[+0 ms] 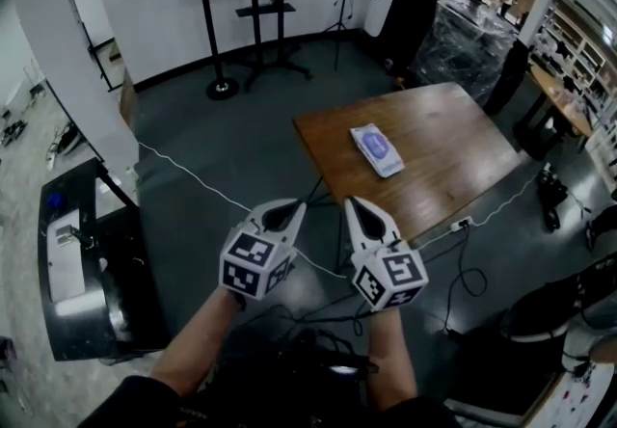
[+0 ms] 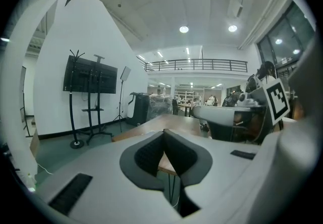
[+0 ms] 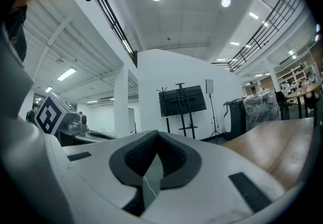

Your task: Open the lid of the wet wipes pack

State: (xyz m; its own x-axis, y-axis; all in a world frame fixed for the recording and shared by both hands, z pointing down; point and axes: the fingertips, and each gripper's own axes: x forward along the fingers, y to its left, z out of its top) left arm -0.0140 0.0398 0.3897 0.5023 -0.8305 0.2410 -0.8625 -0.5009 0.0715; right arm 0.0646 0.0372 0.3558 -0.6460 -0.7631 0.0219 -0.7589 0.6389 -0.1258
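I find no legible text. Print on the wet wipes pack (image 1: pixel 377 148) is too small to read; cubes on the left gripper (image 1: pixel 292 211) and right gripper (image 1: pixel 357 207) bear only square marker patterns.

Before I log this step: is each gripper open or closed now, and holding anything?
Left gripper: closed, holding nothing.
Right gripper: closed, holding nothing.

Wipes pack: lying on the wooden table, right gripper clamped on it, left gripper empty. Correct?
No. The right gripper is not on the wipes pack: the head view shows it short of the wooden table, jaws closed on nothing. The pack lies on the table; the left gripper is empty.
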